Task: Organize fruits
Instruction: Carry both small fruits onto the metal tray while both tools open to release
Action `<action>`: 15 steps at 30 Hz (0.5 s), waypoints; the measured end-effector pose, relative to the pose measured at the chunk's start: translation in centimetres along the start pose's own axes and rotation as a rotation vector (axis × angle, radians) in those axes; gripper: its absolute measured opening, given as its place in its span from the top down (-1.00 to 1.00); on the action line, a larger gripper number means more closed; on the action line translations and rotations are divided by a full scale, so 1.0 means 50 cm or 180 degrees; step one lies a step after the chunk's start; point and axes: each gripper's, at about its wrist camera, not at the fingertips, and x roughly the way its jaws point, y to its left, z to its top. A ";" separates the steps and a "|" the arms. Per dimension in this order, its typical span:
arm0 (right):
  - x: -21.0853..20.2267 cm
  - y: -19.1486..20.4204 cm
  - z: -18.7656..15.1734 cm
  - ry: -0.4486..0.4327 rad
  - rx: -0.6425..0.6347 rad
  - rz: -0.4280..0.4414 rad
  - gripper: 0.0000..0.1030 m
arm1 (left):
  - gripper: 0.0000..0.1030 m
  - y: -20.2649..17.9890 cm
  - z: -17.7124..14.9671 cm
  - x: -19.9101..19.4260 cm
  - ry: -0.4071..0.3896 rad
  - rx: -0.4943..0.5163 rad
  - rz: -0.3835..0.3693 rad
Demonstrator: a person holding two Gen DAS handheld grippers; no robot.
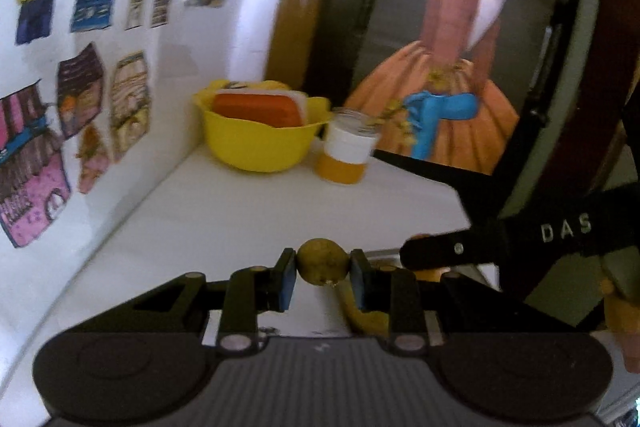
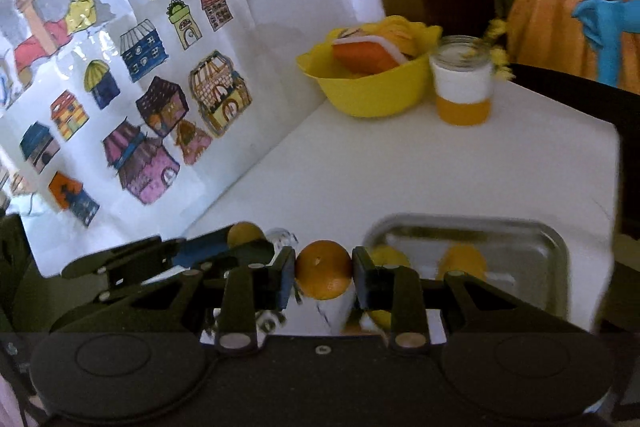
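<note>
1. So, the left gripper point(image 1: 323, 269) is clamped on a small yellow-brown fruit point(image 1: 322, 261), probably a lemon, pinched between the blue pads with both jaws touching its sides. It's held up above the white table point(image 1: 248, 211).
2. The right gripper point(image 2: 323, 273) is squeezed onto an orange point(image 2: 323, 275) the same way, jaws pressing on either side, also lifted off the surface.
3. In the right wrist view the left gripper point(image 2: 224, 251) shows up just beside it on the left, with its yellowish fruit point(image 2: 244, 233) peeking over the top. In the left wrist view, the right gripper's black finger point(image 1: 448, 251) pokes in from the right edge.
4. Just past the right gripper, near the table's front right corner, sits a metal tray point(image 2: 552, 255). There are at least two yellow-orange fruits point(image 2: 462, 261) in it, partly hidden behind the jaws, so the exact count is hard to call.
5. Way back at the far edge of the table, a yellow bowl point(image 2: 372, 95) sits against the wall corner, with an orange and white sponge-looking thing point(image 2: 366, 57) in it.
6. Right next to the bowl on the right is a jar point(image 2: 462, 87), orange at the bottom with a white band.
7. The wall along the table's left edge is covered in cartoon house stickers point(image 2: 160, 107).
</note>
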 end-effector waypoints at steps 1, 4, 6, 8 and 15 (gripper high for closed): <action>-0.016 -0.004 -0.013 -0.0012 0.0005 -0.0012 0.37 | 0.39 -0.013 -0.004 -0.005 0.0003 0.0027 -0.0032; -0.061 -0.014 -0.049 -0.0048 0.0020 -0.0046 0.37 | 0.39 -0.050 -0.016 -0.022 0.0008 0.0104 -0.0120; -0.090 -0.023 -0.074 -0.0070 0.0051 -0.0048 0.37 | 0.39 -0.070 -0.025 -0.030 0.0016 0.0145 -0.0171; -0.113 -0.028 -0.099 -0.0088 0.0073 -0.0060 0.37 | 0.39 -0.092 -0.036 -0.042 0.0030 0.0192 -0.0225; -0.171 -0.052 -0.188 -0.0112 0.0177 -0.0088 0.37 | 0.39 -0.148 -0.069 -0.063 0.0120 0.0335 -0.0371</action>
